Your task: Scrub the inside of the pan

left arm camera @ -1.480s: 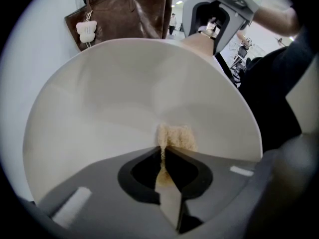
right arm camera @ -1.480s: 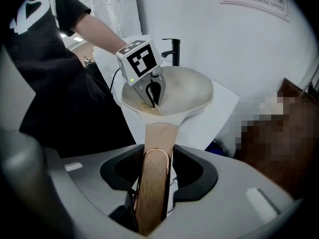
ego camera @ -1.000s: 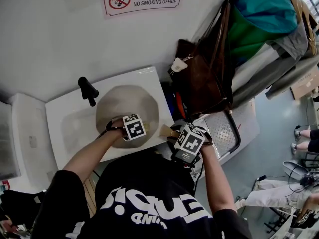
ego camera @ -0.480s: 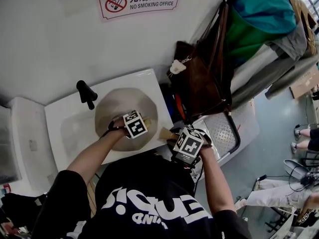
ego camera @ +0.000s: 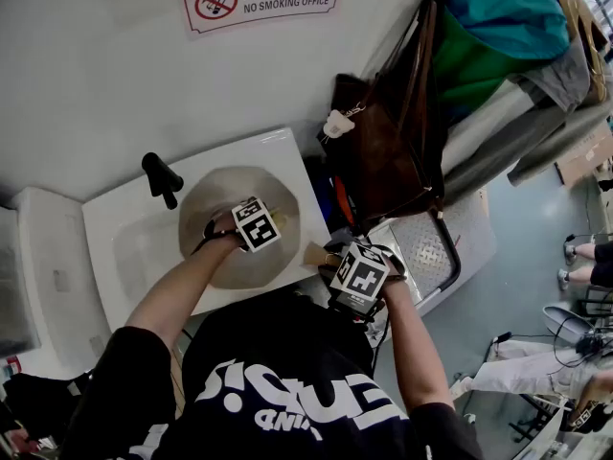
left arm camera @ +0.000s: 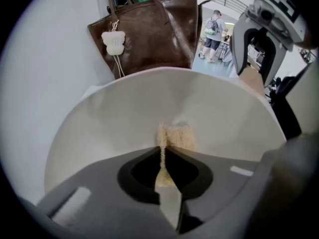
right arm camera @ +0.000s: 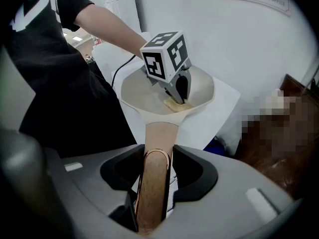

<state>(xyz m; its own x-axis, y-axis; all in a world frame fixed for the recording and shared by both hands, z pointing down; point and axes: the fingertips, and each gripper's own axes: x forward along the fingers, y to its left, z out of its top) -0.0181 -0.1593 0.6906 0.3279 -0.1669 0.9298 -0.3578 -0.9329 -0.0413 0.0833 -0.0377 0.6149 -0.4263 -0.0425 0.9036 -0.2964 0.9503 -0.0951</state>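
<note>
Black tap (ego camera: 161,177) stands at the far left corner of the white sink (ego camera: 115,247). The pan (ego camera: 215,257) sits over the sink's right half, its pale inside facing up. The left gripper (left arm camera: 162,153) is inside the pan, jaws clenched on a thin beige pad (left arm camera: 174,137) whose free end presses on the pan wall. Over the last 1 s this gripper has slid from the pan's near side toward its middle and far side, while the pan has barely shifted. I read that as 1 scrub stroke pushing away from the body, so scrubbing is under way, not finished. No dirt or suds show on the surface, so how much is left cannot be told. To the right, the pan's wooden handle (right arm camera: 152,183) runs back toward the person. The right gripper (right arm camera: 152,158) is clamped around it as before, steadying the pan against the stroke. Further right, a brown bag (ego camera: 383,151) hangs beside the sink, clear of the work. Likely next: draw the pad back or sweep it around the wall.
</note>
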